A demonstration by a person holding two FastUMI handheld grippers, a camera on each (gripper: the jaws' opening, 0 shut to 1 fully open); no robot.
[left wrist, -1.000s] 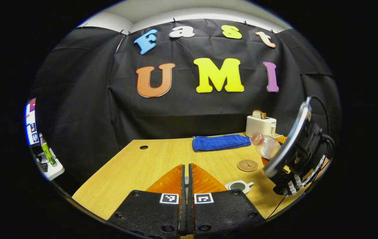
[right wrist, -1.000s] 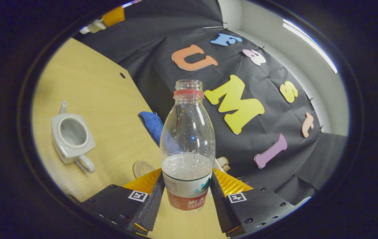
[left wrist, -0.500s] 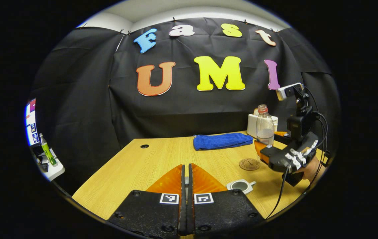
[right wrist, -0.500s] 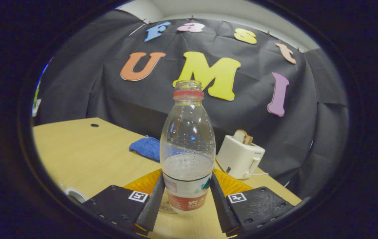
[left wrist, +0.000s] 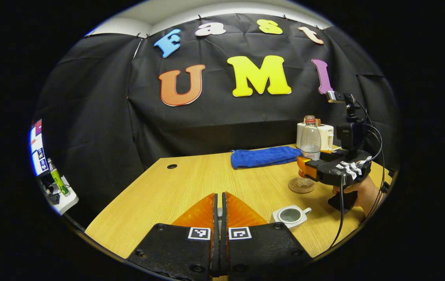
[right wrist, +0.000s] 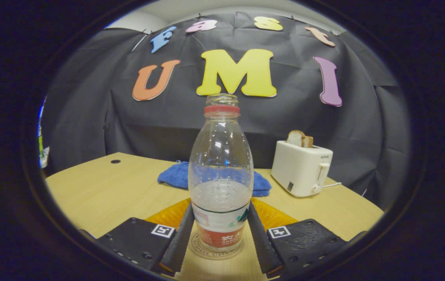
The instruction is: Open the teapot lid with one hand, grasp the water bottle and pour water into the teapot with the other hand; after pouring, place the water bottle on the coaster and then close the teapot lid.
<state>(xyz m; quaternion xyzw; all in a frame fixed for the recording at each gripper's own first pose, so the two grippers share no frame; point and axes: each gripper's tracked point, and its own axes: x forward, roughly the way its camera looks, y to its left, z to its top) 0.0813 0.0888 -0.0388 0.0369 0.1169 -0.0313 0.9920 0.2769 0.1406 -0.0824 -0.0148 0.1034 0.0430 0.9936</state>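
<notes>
Wooden table, coaster mostly hidden under bottle

Black tool bodies carry square coded markers, screws and trailing cables.

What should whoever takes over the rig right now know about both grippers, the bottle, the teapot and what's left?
Right gripper: shut on the water bottle, upright, part full, uncapped, on or just above the coaster; contact unclear.
Left gripper: shut, a small pale piece between its fingers, probably the lid knob; it's raised off the table.
Teapot: open, lid off, nearer than the coaster.
Done: pouring, it seems.
Left: release bottle, close the lid.
</notes>
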